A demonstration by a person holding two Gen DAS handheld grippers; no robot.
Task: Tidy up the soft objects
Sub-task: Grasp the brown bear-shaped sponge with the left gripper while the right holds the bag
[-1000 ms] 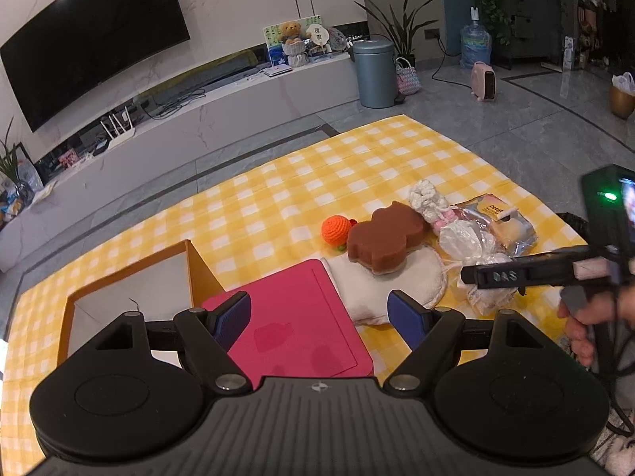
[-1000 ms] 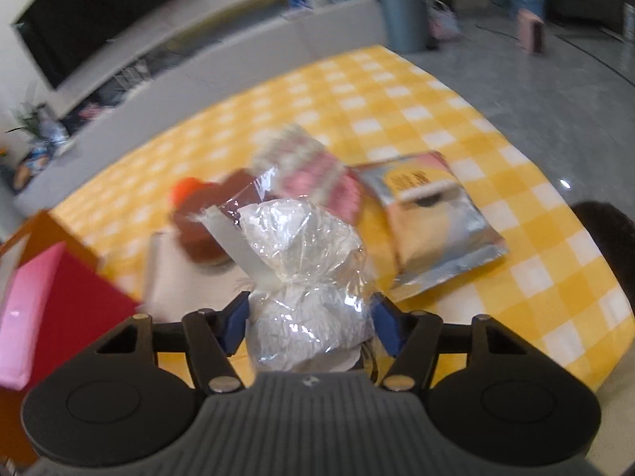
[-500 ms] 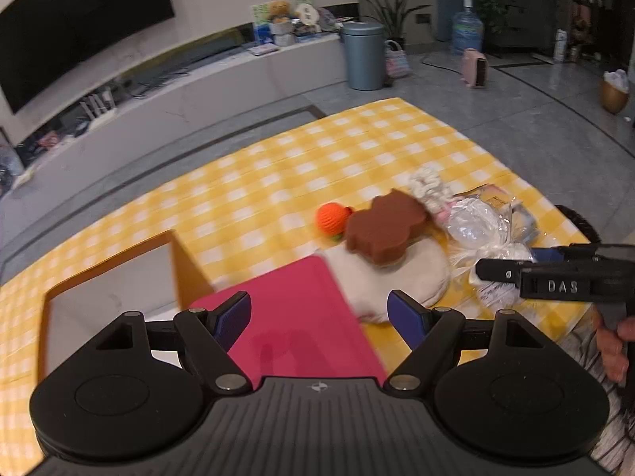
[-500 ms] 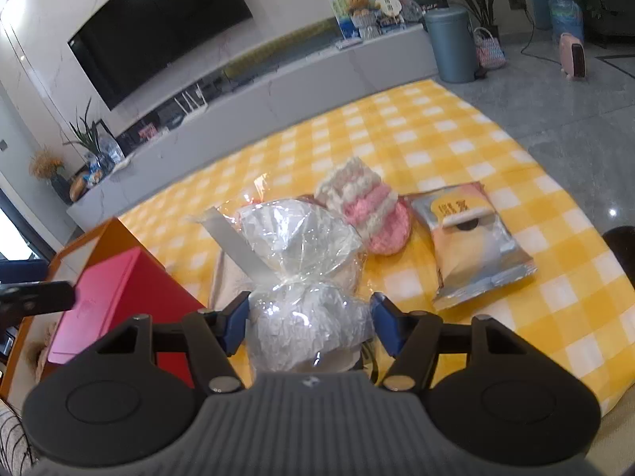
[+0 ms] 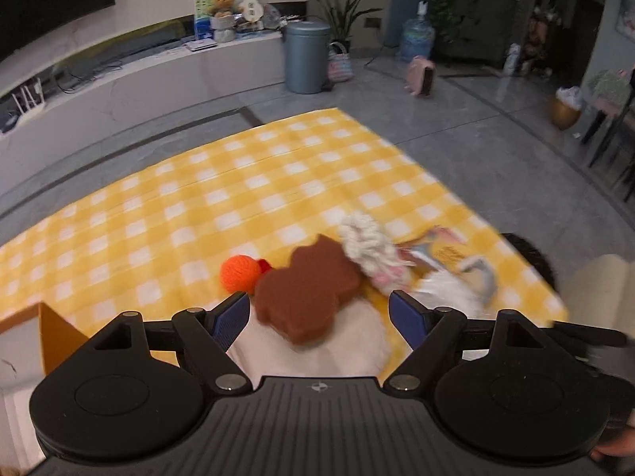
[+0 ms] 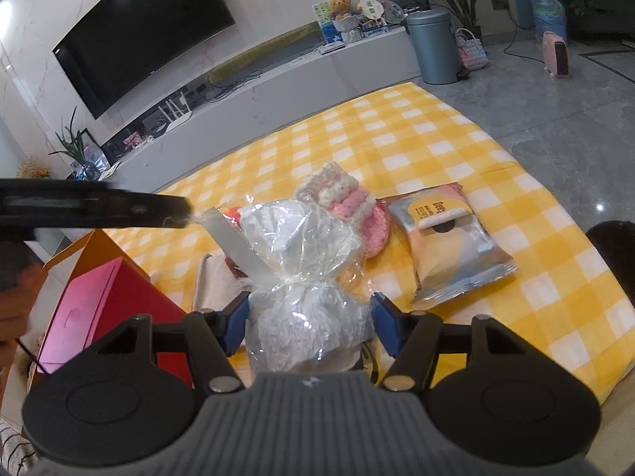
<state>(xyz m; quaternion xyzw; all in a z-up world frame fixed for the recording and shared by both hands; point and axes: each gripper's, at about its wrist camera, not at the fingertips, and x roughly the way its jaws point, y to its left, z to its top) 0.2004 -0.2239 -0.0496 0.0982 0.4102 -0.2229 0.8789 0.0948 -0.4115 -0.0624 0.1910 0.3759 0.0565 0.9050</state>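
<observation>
While the right gripper (image 6: 309, 319) pinches the crinkly clear-plastic bag of white stuffing (image 6: 305, 277) above the yellow checked tablecloth (image 6: 436, 150), it should squeeze gently toward the orange cardboard box (image 6: 79, 254), as the spread, empty left gripper (image 5: 319, 313) hovers over the brown foam sponge (image 5: 309, 289).

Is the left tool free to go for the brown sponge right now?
Probably yes. The left tool is open and empty, and the brown sponge lies uncovered on the white cloth just ahead of its tips. The orange ball sits close alongside.

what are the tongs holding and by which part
Right tongs grip the clear-wrapped white bundle at its lower bulge, below the tie. Left tongs hold nothing.
</observation>
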